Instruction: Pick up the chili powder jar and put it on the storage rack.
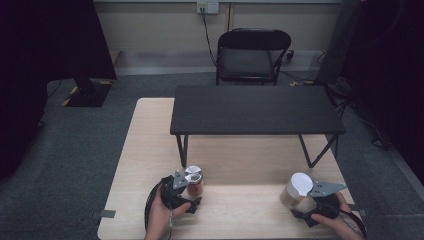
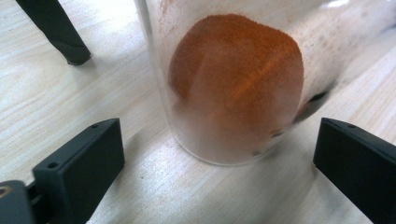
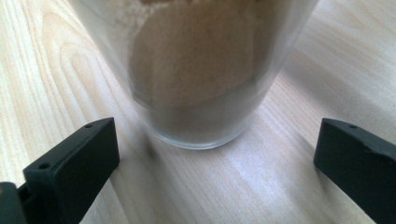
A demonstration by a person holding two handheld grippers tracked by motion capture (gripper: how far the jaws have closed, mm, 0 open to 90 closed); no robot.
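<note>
**Both grippers spread before their jars**

The left gripper [image 2: 215, 175] has its fingers [image 2: 79, 163] spread wide, pinching nothing; the spice jar [image 2: 233, 88], clear and holding orange-red powder, stands just ahead at twelve o'clock, between the tips but untouched. The right gripper [image 3: 215, 175] likewise has its fingers [image 3: 72, 165] spread and empty, with the tan jar [image 3: 196, 74] of pale brown powder upright at twelve o'clock, apart from both.

From above, the spice jar [image 1: 194, 181] with its silver lid sits at seven o'clock on the light wood surface [image 1: 150, 150], the white-lidded tan jar [image 1: 296, 191] at five o'clock. A black shelf [image 1: 257, 109] stands at twelve o'clock, a chair [image 1: 250, 55] beyond it.
</note>
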